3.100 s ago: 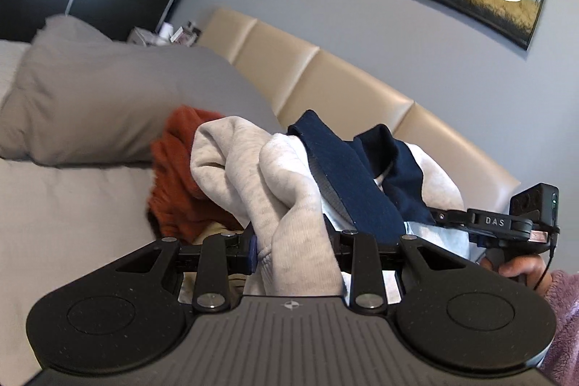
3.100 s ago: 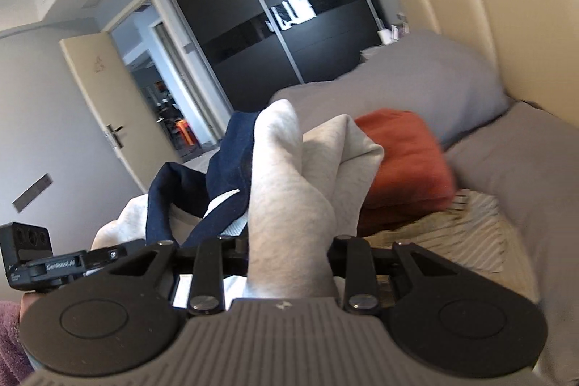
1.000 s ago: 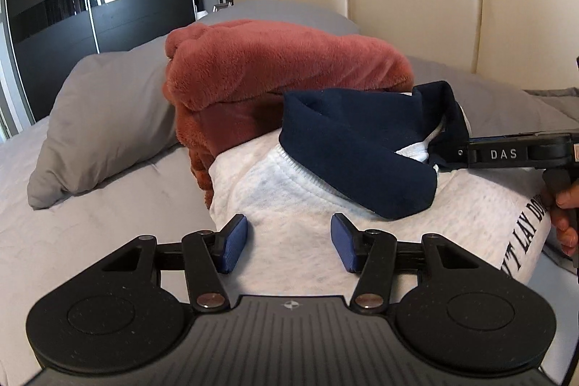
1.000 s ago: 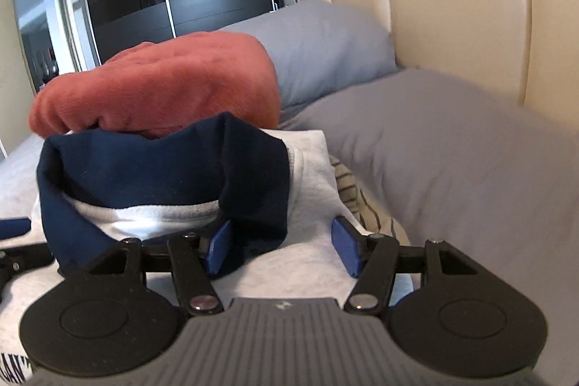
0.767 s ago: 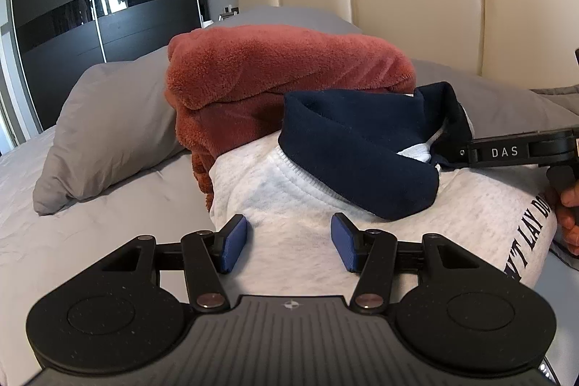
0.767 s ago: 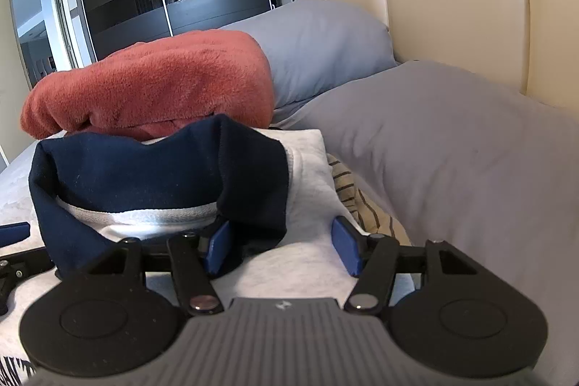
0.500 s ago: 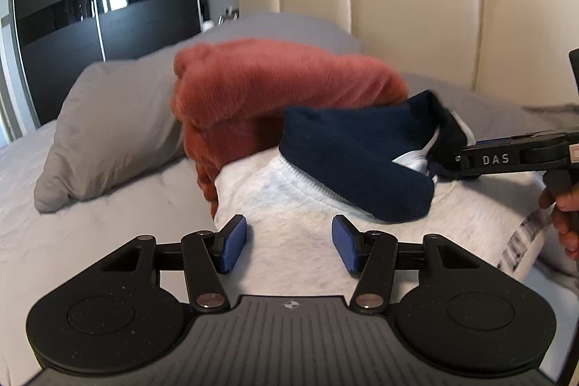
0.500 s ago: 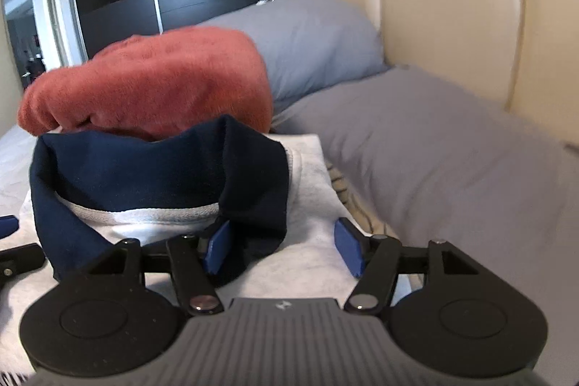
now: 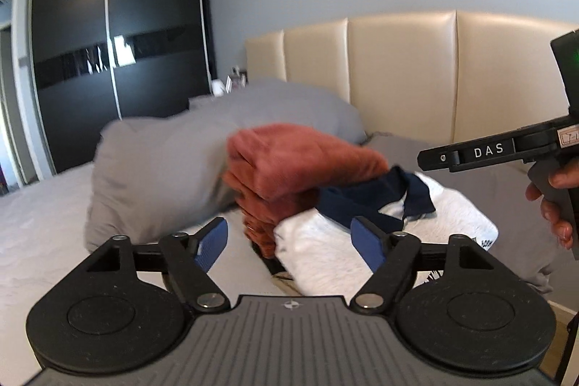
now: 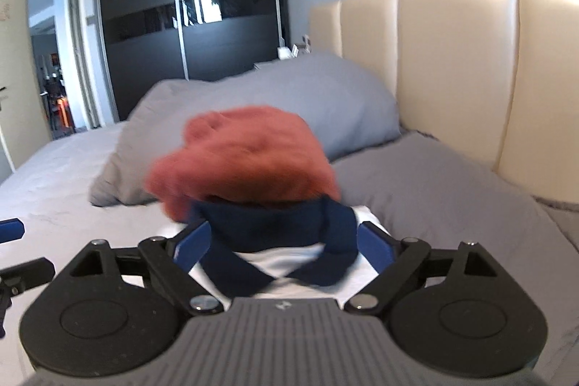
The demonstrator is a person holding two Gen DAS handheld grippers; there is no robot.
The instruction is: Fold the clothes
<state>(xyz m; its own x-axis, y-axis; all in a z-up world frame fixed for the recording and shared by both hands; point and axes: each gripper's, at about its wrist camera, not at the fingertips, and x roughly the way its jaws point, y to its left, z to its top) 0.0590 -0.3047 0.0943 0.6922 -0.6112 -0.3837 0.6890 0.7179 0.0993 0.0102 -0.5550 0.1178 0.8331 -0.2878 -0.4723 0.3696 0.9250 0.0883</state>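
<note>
Looking along our left gripper [image 9: 289,241], we saw its jaws had just been opening wide, nothing between them; the folded grey sweatshirt [image 9: 380,241] lay on the bed [image 9: 43,241] ahead, tucked beside the rust fleece [image 9: 300,165] as if stacked for neatness. From our right gripper [image 10: 282,250], jaws likewise just spread and empty, the navy hood [image 10: 275,230] lay on top, near the pillows [image 10: 289,89].

the bed [image 9: 39,223], in grey bedding with a cream padded headboard [image 9: 398,71], carries two grey pillows [image 10: 289,96] at its head. a folded light grey sweatshirt with a navy collar [image 9: 362,241] lies on it by the pillows, touching a folded rust-red fleece [image 9: 296,165] beside it.
</note>
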